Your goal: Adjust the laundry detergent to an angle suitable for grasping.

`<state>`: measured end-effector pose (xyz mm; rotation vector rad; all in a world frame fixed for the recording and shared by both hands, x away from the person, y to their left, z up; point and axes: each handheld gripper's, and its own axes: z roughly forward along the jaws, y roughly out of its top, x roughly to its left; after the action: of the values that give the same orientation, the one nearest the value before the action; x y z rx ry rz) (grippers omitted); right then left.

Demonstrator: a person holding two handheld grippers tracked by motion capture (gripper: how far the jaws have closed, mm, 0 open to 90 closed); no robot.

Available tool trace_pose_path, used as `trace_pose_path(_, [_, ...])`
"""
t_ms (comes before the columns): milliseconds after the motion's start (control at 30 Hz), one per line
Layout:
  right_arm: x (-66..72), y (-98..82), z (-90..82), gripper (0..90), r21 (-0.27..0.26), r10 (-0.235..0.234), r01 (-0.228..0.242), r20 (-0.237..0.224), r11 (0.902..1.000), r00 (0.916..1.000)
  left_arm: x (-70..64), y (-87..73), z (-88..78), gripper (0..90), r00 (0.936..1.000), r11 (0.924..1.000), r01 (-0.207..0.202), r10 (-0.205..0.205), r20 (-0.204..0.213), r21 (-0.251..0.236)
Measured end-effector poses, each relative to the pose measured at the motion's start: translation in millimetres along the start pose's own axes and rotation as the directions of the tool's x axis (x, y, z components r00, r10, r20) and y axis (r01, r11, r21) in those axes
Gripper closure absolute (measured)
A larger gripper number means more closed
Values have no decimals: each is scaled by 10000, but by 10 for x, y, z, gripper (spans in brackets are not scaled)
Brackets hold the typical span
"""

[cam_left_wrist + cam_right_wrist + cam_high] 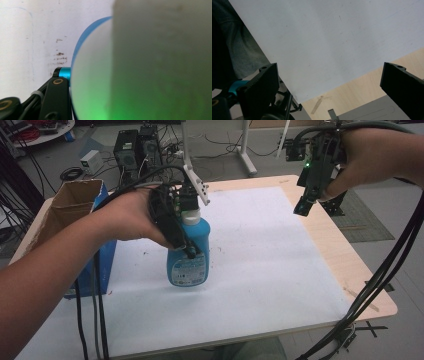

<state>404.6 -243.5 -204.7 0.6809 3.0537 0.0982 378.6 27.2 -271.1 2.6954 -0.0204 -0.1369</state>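
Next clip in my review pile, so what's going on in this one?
A person's left hand-held gripper is shut on a blue bottle that stands upright on the white table sheet, beside an open cardboard box. The right hand-held gripper hangs open and empty above the table's far right edge.

The bottle (187, 255) stands upright on the sheet (260, 260) covering the table (350, 265) — left of the middle. The cardboard box (75, 210) sits just left of it, at the table's left edge — computer towers (135, 150) lie behind, on the floor.
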Motion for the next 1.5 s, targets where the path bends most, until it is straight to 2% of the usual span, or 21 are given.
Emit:
trace_pose_path(167, [2, -21, 1, 14, 13, 12, -12, 5, 10000, 10000, -74, -37, 60, 443, 9968, 9970, -752, 746, 300, 205])
trace_pose_path(200, [0, -25, 2, 14, 31, 0, 0, 6, 10000, 10000, -103, -46, 70, 443, 9950, 9953, -955, 951, 308, 130])
trace_pose_path(233, [-1, -29, 3, 14, 45, 28, -28, 9, 10000, 10000, -127, -56, 82, 443, 9951, 9957, -922, 923, 353, -40])
trace_pose_path(333, [2, -30, 2, 14, 29, 29, -29, 18, 10000, 10000, -151, -83, 91, 443, 9908, 9920, -1236, 1247, 523, -250])
trace_pose_path(467, [19, -19, 1, 14, 14, -25, 25, 14, 10000, 10000, -159, -109, 116, 443, 9785, 9807, -1934, 1950, 678, -298])
trace_pose_path(533, [26, -17, 0, 14, 24, -23, 23, 42, 10000, 10000, -164, -119, 146, 443, 9744, 9768, -2117, 2135, 703, -320])
trace_pose_path(567, [28, -17, -3, 14, 18, -25, 25, 31, 10000, 10000, -146, -120, 156, 443, 9670, 9696, -2441, 2449, 702, -191])
trace_pose_path(667, [31, -22, -1, 14, -13, -40, 40, 43, 10000, 10000, -145, -148, 216, 443, 9620, 9657, -2587, 2595, 845, -206])
trace_pose_path(733, [37, -23, 1, 14, -9, -25, 25, 34, 10000, 10000, -135, -170, 252, 443, 9542, 9582, -2849, 2861, 874, -268])
trace_pose_path(900, [46, -29, -1, 14, 15, -15, 15, 51, 10000, 10000, -105, -234, 295, 443, 9414, 9456, -3231, 3252, 899, -380])
trace_pose_path(933, [45, -31, -2, 14, -1, -16, 16, 58, 10000, 10000, -103, -245, 299, 443, 9360, 9399, -3388, 3413, 864, -425])
trace_pose_path(1067, [39, -37, -3, 14, -3, 38, -38, 72, 10000, 10000, -99, -273, 309, 443, 9264, 9305, -3638, 3663, 876, -440])
trace_pose_path(1200, [37, -27, 8, 14, -17, 1, -1, 56, 10000, 10000, -86, -286, 342, 443, 9260, 9299, -3661, 3678, 855, -347])
trace_pose_path(1233, [41, -22, 10, 14, -14, 18, -18, 46, 10000, 10000, -79, -289, 352, 443, 9213, 9253, -3776, 3792, 863, -341])
trace_pose_path(1300, [43, -16, 14, 14, -11, 7, -7, 40, 10000, 10000, -69, -297, 374, 443, 9215, 9257, -3767, 3783, 886, -349])
trace_pose_path(1333, [47, -14, 17, 14, -16, 36, -35, 40, 10000, 10000, -66, -303, 384, 443, 9187, 9230, -3829, 3848, 884, -383])
trace_pose_path(1400, [44, -13, 22, 14, 5, 25, -25, 25, 10000, 10000, -59, -312, 387, 443, 9196, 9242, -3792, 3818, 927, -450])
trace_pose_path(1433, [40, -14, 25, 14, 6, -13, 13, 28, 10000, 10000, -55, -316, 388, 443, 9175, 9219, -3845, 3873, 906, -471])
trace_pose_path(1467, [39, -16, 27, 14, 13, -4, 3, 29, 10000, 10000, -56, -322, 388, 443, 9195, 9238, -3794, 3826, 904, -517])
trace_pose_path(1500, [38, -18, 30, 14, -15, 9, -9, 25, 10000, 10000, -53, -326, 389, 443, 9171, 9213, -3849, 3885, 897, -547])
